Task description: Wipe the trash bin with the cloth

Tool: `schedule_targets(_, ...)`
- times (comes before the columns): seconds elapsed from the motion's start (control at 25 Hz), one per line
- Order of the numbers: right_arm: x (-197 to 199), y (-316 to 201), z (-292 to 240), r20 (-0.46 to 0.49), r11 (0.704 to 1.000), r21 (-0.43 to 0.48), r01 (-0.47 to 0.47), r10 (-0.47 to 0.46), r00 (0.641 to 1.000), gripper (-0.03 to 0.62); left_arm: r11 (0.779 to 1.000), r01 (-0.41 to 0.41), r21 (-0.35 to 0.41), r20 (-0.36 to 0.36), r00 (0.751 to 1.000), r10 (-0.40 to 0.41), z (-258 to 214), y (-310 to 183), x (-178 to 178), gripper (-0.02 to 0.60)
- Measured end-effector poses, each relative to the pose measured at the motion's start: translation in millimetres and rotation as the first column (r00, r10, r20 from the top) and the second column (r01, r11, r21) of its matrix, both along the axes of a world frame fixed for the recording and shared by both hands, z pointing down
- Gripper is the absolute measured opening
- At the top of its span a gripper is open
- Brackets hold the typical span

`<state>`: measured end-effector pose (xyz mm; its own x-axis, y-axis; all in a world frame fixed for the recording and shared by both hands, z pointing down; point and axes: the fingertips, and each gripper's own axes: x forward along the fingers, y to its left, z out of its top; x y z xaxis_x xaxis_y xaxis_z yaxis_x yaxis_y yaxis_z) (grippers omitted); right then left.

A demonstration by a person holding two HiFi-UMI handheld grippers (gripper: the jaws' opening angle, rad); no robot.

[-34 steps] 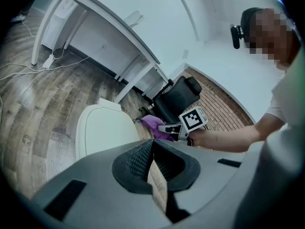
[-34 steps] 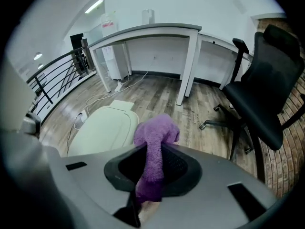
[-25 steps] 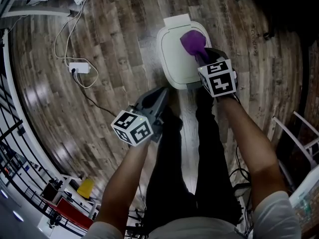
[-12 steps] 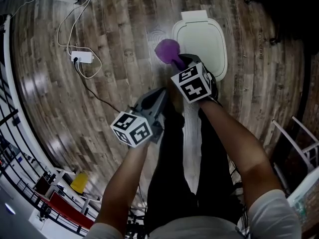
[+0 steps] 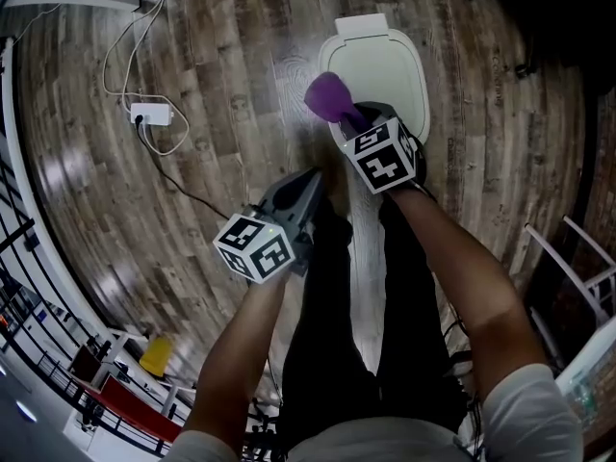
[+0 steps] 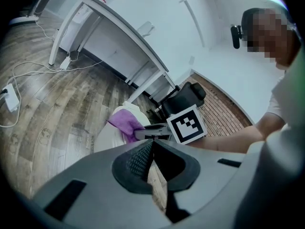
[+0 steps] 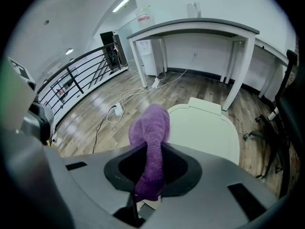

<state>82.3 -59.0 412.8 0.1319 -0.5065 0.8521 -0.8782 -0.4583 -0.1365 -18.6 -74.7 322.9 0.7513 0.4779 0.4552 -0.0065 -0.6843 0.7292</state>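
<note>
We have the right gripper (image 5: 354,119) clamped tight on the purple cloth (image 5: 329,96), which bulges out ahead of its jaws at the near-left rim of the trash bin (image 5: 390,61). The lid runs lengthways away from that gripper, slightly to its right. The left gripper (image 5: 304,185), closed on nothing, hangs well back. The right gripper view shows the pinch; only the head view shows the cloth overhanging the rim.
</note>
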Motion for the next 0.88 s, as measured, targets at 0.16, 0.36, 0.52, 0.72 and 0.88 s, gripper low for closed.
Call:
schedule_targets(0.16,8,19,-2,-0.006,1.0,0.006,-0.019,0.019,1.0,0.078,1.0,-0.024,0.002,-0.003,1.0,0.024,0,15,11,0.004)
schedule_targets(0.36,24,52,-1,-0.006,0.998,0.001,-0.068,0.068,0.998,0.079,0.999,-0.054,0.002,0.002,0.999,0.054,1,34,25,0.003)
schedule_targets(0.52,37,81,2,0.001,0.993,-0.001,-0.116,0.116,0.993,0.08,0.997,-0.078,-0.002,0.009,0.997,0.078,5,53,36,0.003)
schedule_targets(0.72,53,119,5,0.005,0.986,-0.012,-0.168,0.168,0.986,0.078,0.994,-0.106,-0.014,0.015,0.994,0.106,8,80,52,0.003)
schedule_targets(0.88,69,155,12,-0.013,0.977,-0.053,-0.206,0.205,0.979,0.078,0.991,-0.13,-0.018,0.012,0.991,0.13,7,98,61,0.004)
